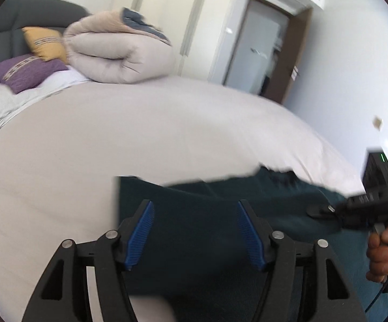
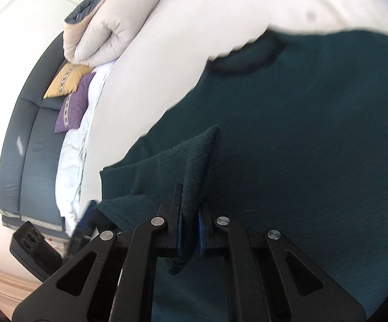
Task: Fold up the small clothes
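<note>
The dark teal knit garment [image 2: 301,139] lies spread on the pale bed cover [image 1: 113,139] near the bed's near edge, and the relation your next move turns on is this: its body stretches away ahead and to the right of your right gripper [image 2: 191,230], while the pinched flap rises straight off that gripper's tips, so any carry goes across the cloth that lies in front of you. Your right gripper is clamped on a fold of that knit, the blue pads pressed together with the fabric standing up between them like a small tent. The neckline band [image 2: 247,59] shows as a darker curve at the far side, which suggests the long axis runs from your grip toward that collar, though motion blur along the garment's edge makes the outline hard to trust. Your left gripper [image 1: 194,230] hovers over the garment's near portion with its fingers spread wide and nothing between them; the cloth's left edge sits just beyond its left finger. The right hand is plainly the one engaged; the left looks free to pin or take a second corner. The knit looks thick, soft and limp, likely to sag. Farther off sit a rolled beige duvet [image 1: 119,53], a yellow cushion [image 1: 43,43], a purple cushion [image 1: 25,72] and a grey headboard [image 1: 19,13].
</note>
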{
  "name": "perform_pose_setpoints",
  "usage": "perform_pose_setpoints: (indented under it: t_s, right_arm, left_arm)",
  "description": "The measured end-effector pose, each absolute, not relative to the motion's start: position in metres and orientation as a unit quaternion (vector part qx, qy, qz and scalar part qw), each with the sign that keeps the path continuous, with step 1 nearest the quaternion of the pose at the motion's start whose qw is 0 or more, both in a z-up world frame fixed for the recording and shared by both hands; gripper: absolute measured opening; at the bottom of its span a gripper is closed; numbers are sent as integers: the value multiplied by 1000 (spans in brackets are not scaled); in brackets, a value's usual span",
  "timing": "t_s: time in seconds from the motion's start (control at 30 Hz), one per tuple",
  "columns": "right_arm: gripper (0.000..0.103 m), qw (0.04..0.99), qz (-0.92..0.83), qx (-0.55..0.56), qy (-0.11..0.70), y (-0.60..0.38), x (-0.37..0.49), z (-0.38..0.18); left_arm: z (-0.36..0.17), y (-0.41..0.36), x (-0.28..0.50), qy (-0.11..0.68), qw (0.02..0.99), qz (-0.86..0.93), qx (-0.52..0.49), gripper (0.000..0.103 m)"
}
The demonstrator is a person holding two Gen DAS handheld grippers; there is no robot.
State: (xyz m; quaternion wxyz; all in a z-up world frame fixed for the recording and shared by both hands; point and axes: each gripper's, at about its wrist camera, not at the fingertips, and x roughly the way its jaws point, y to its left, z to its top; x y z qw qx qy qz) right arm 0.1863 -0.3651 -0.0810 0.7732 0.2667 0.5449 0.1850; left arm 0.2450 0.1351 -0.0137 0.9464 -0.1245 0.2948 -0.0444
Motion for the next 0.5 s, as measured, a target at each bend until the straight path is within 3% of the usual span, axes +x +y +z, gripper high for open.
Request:
perform_pose_setpoints:
  t_s: [0.07,0.17,0.2,0.5]
  right_arm:
    - [7,786,167,262,534,-384,195,-68]
    - [7,804,129,244,526,-413,208,-51]
    - [7,808,119,238,525,-419,212,-48]
    - [7,817,61,223,528,-442,260,-43]
  left_arm:
    - [-18,161,254,304,939,-24,-157,65]
    - [-35,194,267,331,915,-16,-229,48]
    - [-39,198,268,335,912,-17,-238,47]
    - [-36,134,275,346,924,-89,-134,39]
